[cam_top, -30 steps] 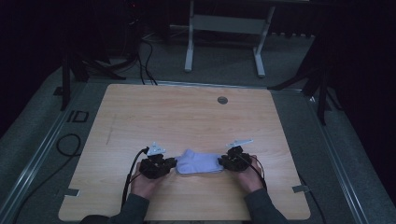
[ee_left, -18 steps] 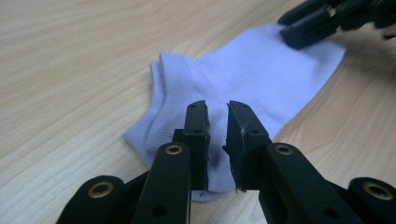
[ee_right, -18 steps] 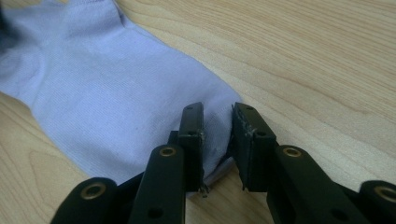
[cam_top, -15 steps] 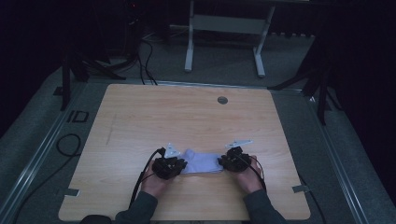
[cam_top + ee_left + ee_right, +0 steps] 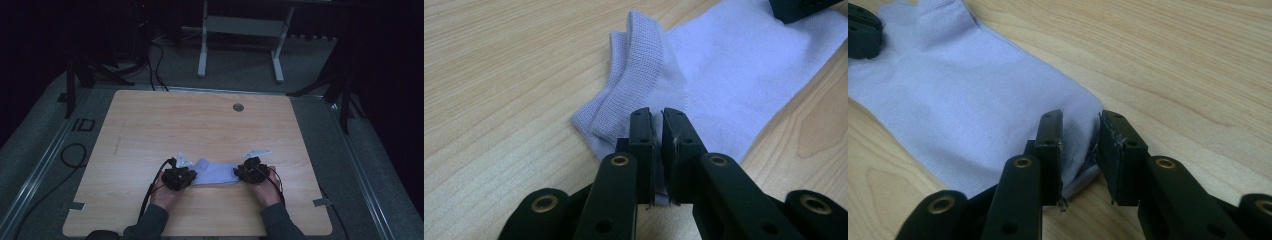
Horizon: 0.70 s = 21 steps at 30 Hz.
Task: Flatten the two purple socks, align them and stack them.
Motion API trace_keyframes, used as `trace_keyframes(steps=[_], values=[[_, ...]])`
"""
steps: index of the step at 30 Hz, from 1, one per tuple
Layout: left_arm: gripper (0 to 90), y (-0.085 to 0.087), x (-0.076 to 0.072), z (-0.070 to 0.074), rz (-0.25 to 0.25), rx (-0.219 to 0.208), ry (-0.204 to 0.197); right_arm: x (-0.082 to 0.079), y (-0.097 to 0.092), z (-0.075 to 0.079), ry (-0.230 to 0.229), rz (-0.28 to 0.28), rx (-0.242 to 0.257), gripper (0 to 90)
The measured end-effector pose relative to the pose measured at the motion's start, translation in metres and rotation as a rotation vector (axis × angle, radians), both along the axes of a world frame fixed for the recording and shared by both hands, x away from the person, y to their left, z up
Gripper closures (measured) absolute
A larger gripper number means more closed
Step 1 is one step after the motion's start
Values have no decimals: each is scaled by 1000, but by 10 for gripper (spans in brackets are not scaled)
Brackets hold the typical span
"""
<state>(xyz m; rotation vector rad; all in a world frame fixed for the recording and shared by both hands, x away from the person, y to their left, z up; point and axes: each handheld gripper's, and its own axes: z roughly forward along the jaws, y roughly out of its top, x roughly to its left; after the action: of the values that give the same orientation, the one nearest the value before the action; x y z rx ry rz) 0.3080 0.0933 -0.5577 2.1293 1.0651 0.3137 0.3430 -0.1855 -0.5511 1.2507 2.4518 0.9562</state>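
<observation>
left tongs [image 5: 657, 131] just been closing – nearly shut, pinching the sock [image 5: 734, 75] at its cuff end | right tongs [image 5: 1080, 135] easing open, toe fabric between the jaws, looks loosely held | sock flat on tabletop [image 5: 200, 125] between both hands | step: probably folding – next needs a firm pinch before lifting

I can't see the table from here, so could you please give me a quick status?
Left gripper pinching the pale lilac knitted sock near its cuff. Right gripper astride the toe end, jaws parted. Nothing in the way.
</observation>
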Motion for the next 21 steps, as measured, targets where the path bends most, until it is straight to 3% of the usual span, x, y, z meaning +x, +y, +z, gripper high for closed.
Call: trace_keyframes(steps=[8,16,21], values=[[831,-4,2,-1,0,5,-18,2,-2,-1,-17,-31,1,675],[781,-5,3,-2,17,-22,-36,6,-8,-3,-26,-63,21,626],[743,-1,3,3,29,-73,-48,3,-16,9,-76,-68,122,593]])
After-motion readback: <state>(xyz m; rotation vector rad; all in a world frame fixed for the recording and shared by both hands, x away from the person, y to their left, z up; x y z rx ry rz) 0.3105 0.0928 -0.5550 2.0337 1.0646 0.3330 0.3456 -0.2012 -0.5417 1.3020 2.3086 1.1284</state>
